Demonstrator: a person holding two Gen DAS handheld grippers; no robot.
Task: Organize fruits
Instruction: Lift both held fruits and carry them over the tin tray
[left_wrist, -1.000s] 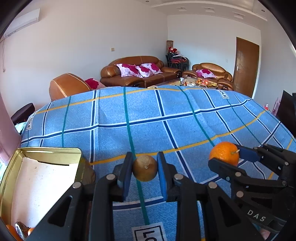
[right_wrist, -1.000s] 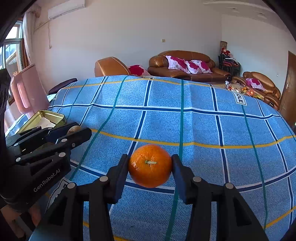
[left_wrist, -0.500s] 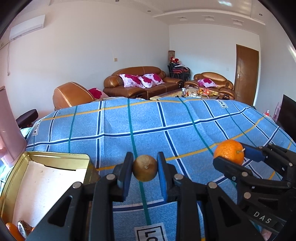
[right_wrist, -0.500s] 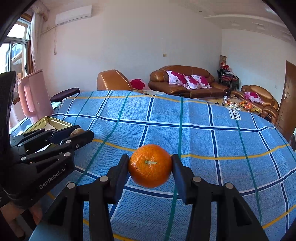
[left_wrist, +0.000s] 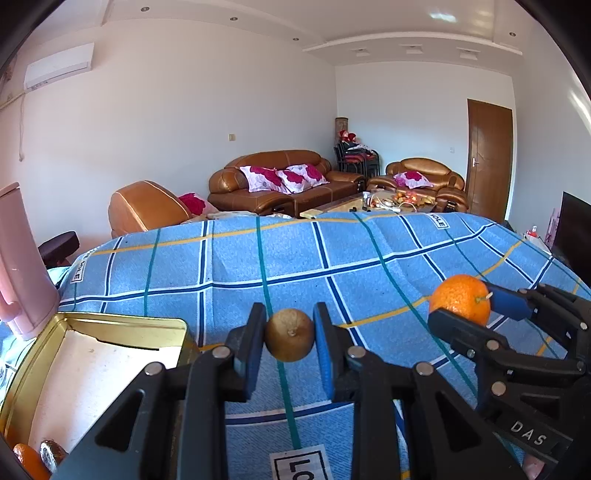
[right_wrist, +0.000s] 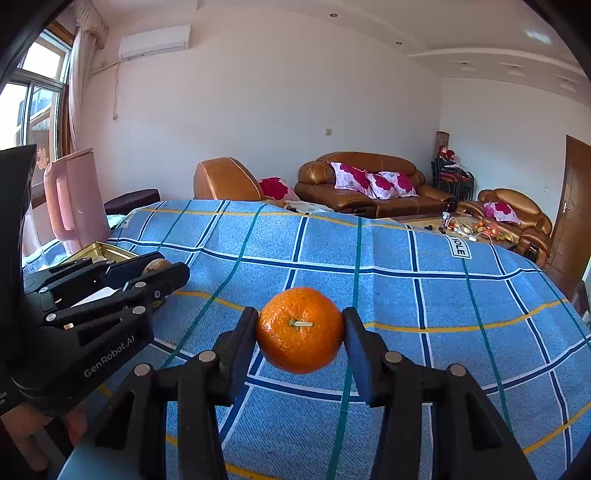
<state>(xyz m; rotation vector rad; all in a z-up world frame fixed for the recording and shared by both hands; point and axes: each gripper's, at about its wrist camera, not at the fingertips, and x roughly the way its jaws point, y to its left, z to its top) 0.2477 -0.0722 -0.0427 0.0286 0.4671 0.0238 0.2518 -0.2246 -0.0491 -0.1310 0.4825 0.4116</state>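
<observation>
The left gripper, black-framed with blue pads, is clamped on a small brown, rough-skinned round fruit, held clear above the cloth with its stem end facing the camera. The right gripper, of the same build, is closed on a round orange mandarin with a short pale stem, the pads pressing on both sides and the fruit likewise off the surface. The two grippers sit side by side, near each other but apart. Just left of the left gripper stands an open gold-coloured metal tin with a pale lining; in its near corner lie an orange fruit and a foil-wrapped item — only partly visible. The work surface is a table covered by a blue woven cloth with a white, navy, teal and yellow grid, bearing sewn label patches with partial lettering. A pink plastic jug with a handle stands at the cloth's far left corner, beyond the tin. Past the table are a brown leather sofa with pink floral cushions, two matching armchairs, a cluttered low coffee table, a brown wooden door, white walls, a wall-mounted air conditioner and a curtained window — daylight enters there.
</observation>
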